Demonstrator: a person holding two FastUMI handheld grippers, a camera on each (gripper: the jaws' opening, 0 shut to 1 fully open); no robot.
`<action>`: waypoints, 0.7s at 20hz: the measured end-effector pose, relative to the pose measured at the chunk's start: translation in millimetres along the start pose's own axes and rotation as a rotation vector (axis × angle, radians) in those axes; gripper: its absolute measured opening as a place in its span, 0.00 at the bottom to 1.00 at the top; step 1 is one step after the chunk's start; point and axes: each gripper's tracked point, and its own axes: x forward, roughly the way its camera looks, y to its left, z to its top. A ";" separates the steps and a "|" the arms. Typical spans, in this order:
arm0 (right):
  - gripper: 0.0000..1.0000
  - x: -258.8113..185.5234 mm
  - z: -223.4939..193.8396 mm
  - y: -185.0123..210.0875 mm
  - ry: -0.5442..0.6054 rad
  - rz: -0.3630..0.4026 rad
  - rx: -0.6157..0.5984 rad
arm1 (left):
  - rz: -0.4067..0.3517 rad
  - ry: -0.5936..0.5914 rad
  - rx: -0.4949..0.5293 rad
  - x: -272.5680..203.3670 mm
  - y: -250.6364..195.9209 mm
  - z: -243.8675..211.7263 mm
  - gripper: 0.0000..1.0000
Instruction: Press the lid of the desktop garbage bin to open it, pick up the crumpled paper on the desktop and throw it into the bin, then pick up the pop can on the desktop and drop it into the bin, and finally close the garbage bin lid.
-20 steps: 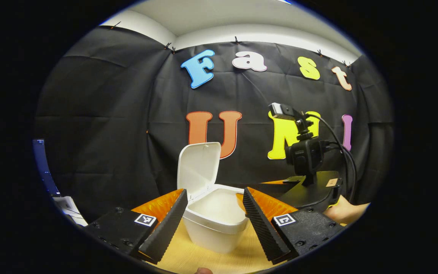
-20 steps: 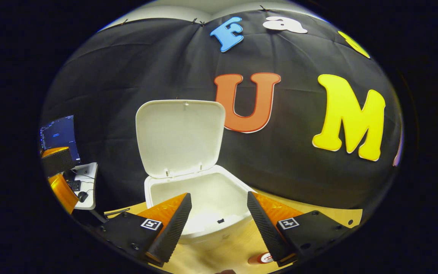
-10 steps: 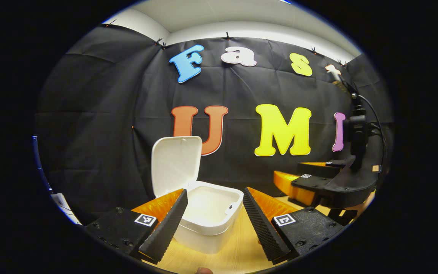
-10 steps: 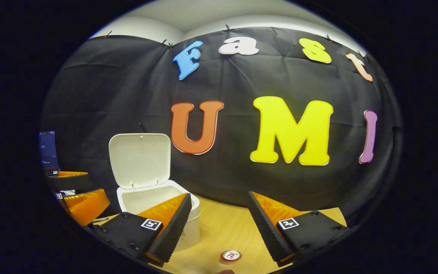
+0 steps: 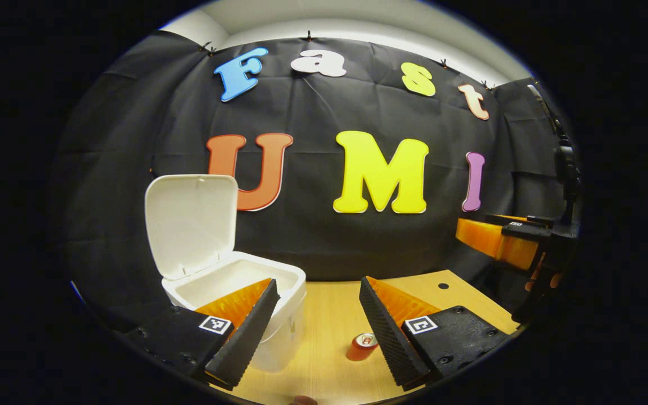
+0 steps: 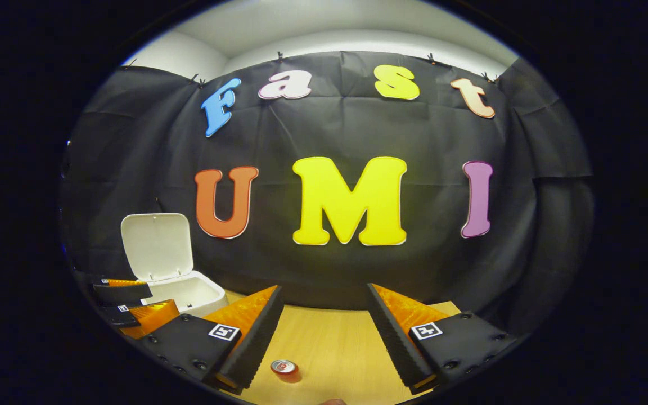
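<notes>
The white garbage bin (image 5: 287,332) stands on the left of the wooden table (image 5: 329,309) with its lid (image 5: 192,222) upright and open. A red pop can (image 5: 362,347) stands upright on the table, just inside the right finger of my left gripper (image 5: 318,282), which is open and holds nothing. In the right gripper view, the can (image 6: 284,369) stands low between the fingers of my right gripper (image 6: 324,288), nearer the left one. That gripper is open and holds nothing. The bin (image 6: 192,295) is far to its left.
The black cloth wall closes off the table's far edge. In the left gripper view, the right gripper (image 5: 507,244) hangs at the far right above the table. In the right gripper view, the left gripper (image 6: 127,306) sits in front of the bin. Bare table (image 6: 335,343) lies around the can.
Both grippers have drawn back from over the bin and swung to the right, so the bin has slid left in both views. The can has come between the fingers.
</notes>
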 end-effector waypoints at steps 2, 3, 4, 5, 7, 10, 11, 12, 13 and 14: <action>0.94 -6.0 -3.1 -18.4 0.006 -0.037 -0.003 | -0.052 0.046 0.010 14.4 -19.4 -20.0 0.96; 0.94 -9.7 -4.8 -26.8 0.009 -0.053 -0.007 | -0.073 0.073 0.018 22.1 -27.6 -31.4 0.96; 0.94 -13.1 -6.0 -34.5 0.011 -0.069 -0.012 | -0.088 0.106 0.029 29.7 -34.1 -44.4 0.96; 0.94 -16.6 -7.0 -41.8 0.011 -0.084 -0.015 | -0.105 0.131 0.035 36.8 -39.8 -56.3 0.96; 0.93 -22.3 -8.0 -54.4 0.012 -0.112 -0.015 | -0.140 0.181 0.041 49.0 -52.4 -78.8 0.96; 0.94 -28.8 -11.2 -69.2 0.018 -0.146 -0.008 | -0.168 0.249 0.029 62.9 -64.9 -109.2 0.96; 0.94 -30.1 -13.1 -71.7 0.022 -0.153 -0.004 | -0.173 0.268 0.016 66.9 -68.4 -118.1 0.96; 0.94 -30.8 -15.2 -74.7 0.026 -0.161 -0.001 | -0.178 0.289 -0.001 73.2 -71.3 -127.5 0.96; 0.94 -31.9 -18.0 -77.6 0.031 -0.167 0.000 | -0.178 0.311 -0.014 78.2 -73.7 -136.4 0.97; 0.94 -32.5 -19.4 -79.2 0.037 -0.171 0.002 | -0.179 0.330 -0.023 82.6 -74.7 -145.6 0.97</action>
